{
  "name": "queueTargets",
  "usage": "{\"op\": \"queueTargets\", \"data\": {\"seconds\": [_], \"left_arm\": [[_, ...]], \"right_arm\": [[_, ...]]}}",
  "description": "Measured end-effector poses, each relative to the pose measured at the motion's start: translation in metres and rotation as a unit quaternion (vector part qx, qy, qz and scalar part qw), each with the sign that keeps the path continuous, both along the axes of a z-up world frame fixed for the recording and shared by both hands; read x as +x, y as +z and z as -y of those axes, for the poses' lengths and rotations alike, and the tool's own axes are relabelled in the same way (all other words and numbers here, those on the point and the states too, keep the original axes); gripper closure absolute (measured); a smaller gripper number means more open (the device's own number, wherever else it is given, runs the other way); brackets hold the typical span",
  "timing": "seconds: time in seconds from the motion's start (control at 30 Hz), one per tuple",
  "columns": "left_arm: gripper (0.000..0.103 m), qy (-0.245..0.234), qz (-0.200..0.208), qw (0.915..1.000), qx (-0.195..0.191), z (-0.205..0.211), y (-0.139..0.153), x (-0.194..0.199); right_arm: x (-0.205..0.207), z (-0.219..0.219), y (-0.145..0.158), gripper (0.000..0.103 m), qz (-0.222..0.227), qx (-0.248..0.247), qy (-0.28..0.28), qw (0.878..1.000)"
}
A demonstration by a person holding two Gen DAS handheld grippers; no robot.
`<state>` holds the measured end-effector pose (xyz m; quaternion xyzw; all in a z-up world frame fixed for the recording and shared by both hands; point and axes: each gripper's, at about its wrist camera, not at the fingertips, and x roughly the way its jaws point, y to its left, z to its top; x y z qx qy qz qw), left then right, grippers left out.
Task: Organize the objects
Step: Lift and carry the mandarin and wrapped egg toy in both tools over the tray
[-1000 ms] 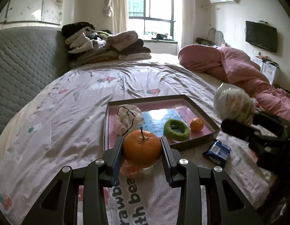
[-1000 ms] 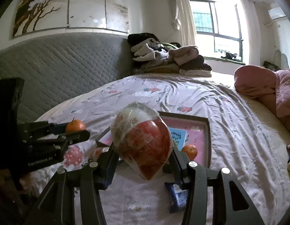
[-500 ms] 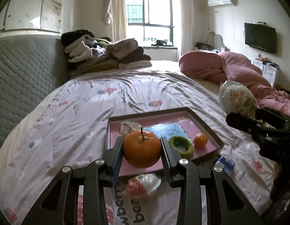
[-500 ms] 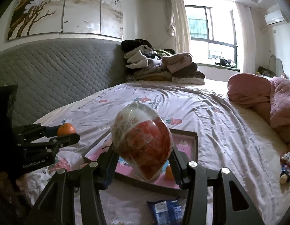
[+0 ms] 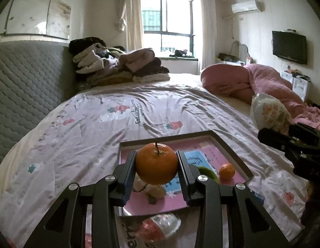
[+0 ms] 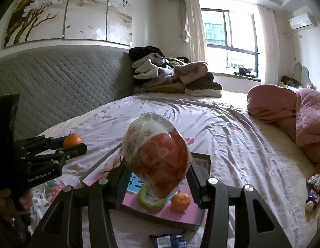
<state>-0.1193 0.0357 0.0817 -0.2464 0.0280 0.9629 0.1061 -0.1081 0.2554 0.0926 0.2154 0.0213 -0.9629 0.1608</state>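
Note:
My left gripper [image 5: 156,168] is shut on a large orange [image 5: 156,166] with a stem, held above the near part of a dark-framed pink tray [image 5: 232,144] on the bed. The tray holds a small orange [image 5: 227,171], a green ring [image 5: 208,172] and a pale bundle [image 5: 149,188]. My right gripper [image 6: 156,173] is shut on a red and white snack bag [image 6: 157,155], held above the tray [image 6: 204,158]. The small orange [image 6: 180,201] and green ring [image 6: 149,201] show below the bag. The left gripper [image 6: 73,142] shows at left.
A red and clear packet [image 5: 157,227] lies in front of the tray. A blue packet [image 6: 168,240] lies near the tray's front corner. Small items [image 6: 313,188] lie at the right. Folded clothes [image 5: 118,68] and a pink quilt [image 5: 263,84] lie further back on the bed.
Both grippers have risen and moved forward over the tray with their loads still held. The tray sits lower and nearer in both views.

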Motion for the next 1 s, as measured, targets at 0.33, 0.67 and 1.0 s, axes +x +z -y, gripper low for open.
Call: {"op": "queueTargets", "data": {"seconds": [0.33, 0.67, 1.0], "left_arm": [[0.064, 0.024, -0.015, 0.9996, 0.009, 0.013, 0.013, -0.023], [0.064, 0.023, 0.011, 0.9997, 0.001, 0.011, -0.013, -0.041], [0.064, 0.001, 0.025, 0.9996, -0.01, -0.009, -0.033, -0.05]], "right_arm": [[-0.015, 0.0, 0.0, 0.052, -0.004, 0.001, -0.003, 1.0], [-0.025, 0.003, -0.004, 0.052, -0.001, 0.004, -0.006, 1.0], [-0.039, -0.004, -0.018, 0.052, 0.019, 0.011, -0.021, 1.0]]}}
